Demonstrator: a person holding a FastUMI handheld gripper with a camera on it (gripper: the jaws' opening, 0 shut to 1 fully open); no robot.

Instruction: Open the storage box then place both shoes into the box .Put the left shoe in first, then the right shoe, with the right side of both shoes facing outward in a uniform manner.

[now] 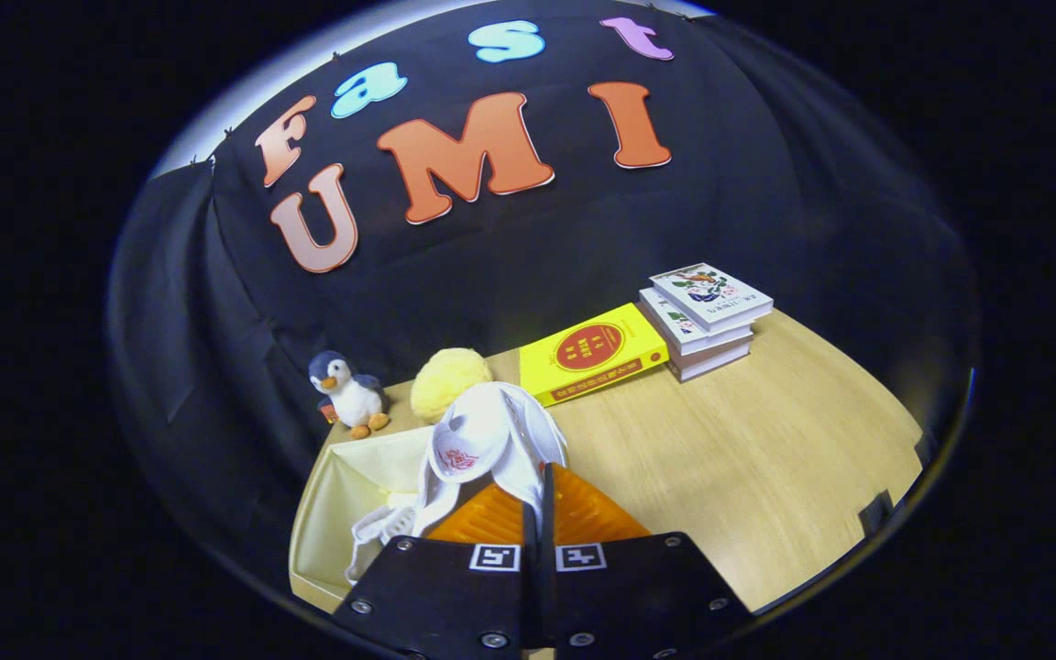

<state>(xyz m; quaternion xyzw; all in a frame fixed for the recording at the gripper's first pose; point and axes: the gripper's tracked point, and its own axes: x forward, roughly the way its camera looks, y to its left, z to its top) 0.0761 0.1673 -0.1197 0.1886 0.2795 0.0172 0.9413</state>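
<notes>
Now a white shoe (482, 440) is pinched between the fingers of the gripper (537, 486), jaws nearly closed on its heel edge, and is held above the open box (331, 513). Behind the box, a penguin (347, 392) and a yellow ball (448, 380) are seen.

The tongs (537, 500) show 2 flat dark plates side by side, each with a small square black-and-white marker near its inner top corner and round silver screws along the edges.
</notes>
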